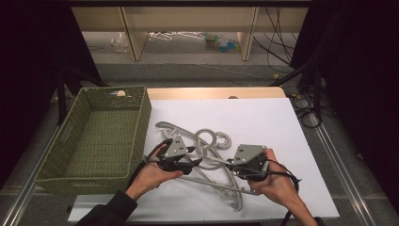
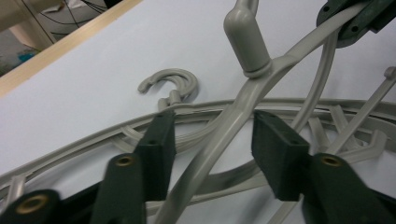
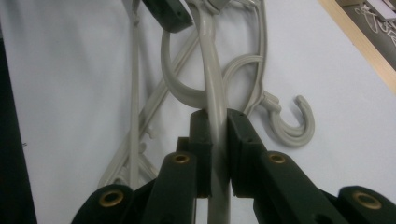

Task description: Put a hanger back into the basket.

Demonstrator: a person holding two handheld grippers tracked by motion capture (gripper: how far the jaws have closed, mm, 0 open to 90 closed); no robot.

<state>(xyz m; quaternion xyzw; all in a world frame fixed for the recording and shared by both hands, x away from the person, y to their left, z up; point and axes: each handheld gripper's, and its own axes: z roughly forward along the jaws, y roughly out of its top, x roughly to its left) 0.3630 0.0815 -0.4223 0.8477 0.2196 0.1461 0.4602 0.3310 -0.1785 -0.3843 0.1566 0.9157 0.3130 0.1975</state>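
Grey plastic hanger (image 3: 211, 70) clamped by right gripper (image 3: 215, 123) fingers; left gripper (image 2: 212, 133) fingers half-open astride its arm, untouching; green basket (image 1: 94, 136) at nine o'clock.

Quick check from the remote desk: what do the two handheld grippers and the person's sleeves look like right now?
Both the left gripper and the right gripper have dark green-black bodies, each topped by a grey three-cornered plate with small dots. Their jaws are chunky black blocks with brass-coloured rivets at the joints. A black cable trails from the right gripper. The left forearm wears a dark sleeve.
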